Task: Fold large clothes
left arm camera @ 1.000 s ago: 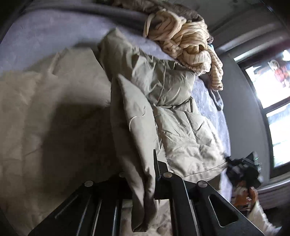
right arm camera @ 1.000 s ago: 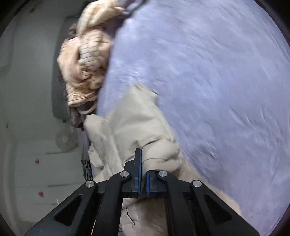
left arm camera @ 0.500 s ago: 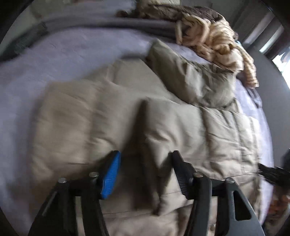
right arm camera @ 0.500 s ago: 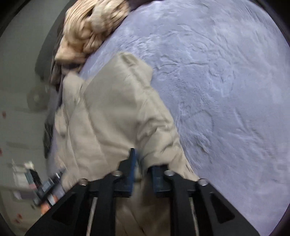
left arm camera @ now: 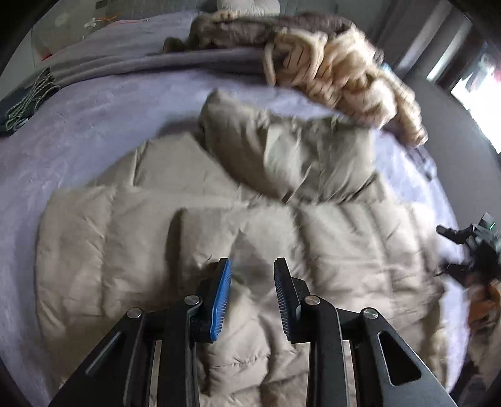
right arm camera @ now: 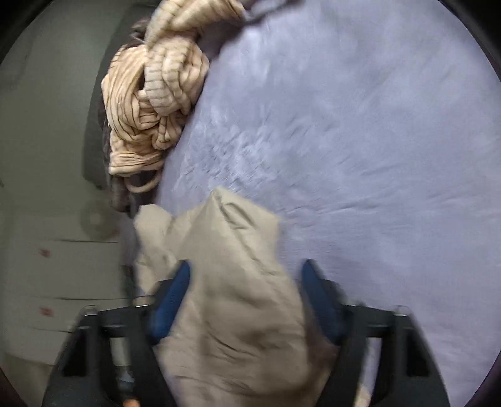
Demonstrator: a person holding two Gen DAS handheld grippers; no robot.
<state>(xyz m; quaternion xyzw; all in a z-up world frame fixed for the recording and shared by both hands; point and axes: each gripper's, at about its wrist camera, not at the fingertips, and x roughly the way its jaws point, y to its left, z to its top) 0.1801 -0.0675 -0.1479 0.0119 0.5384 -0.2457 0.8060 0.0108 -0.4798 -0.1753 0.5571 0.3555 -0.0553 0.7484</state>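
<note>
Beige and padded, the quilted jacket (left arm camera: 256,219) lies spread across the lavender bed (left arm camera: 78,131), its body flat and one part folded over on top toward the far side. The left gripper (left arm camera: 253,266) hangs just above the jacket's near middle. Its jaws stand partly apart after closing in somewhat over the last moment, and only loose fabric shows below the gap; the blue pad (left arm camera: 220,300) and its dark partner press on nothing.

From the right wrist view, the right gripper (right arm camera: 247,269) has its jaws apart, having just widened further. A bunched end of the jacket (right arm camera: 225,281) sits between them. The fabric lies close against the left pad, but whether that pad touches it is lost in blur; the right pad stands clear of the cloth.

Beyond the jacket, a cream sweater with thin dark stripes (left arm camera: 344,78) is heaped at the far edge of the bed, partly over a brown garment (left arm camera: 250,28). The right gripper also appears at the right edge of the left wrist view, blurred.
</note>
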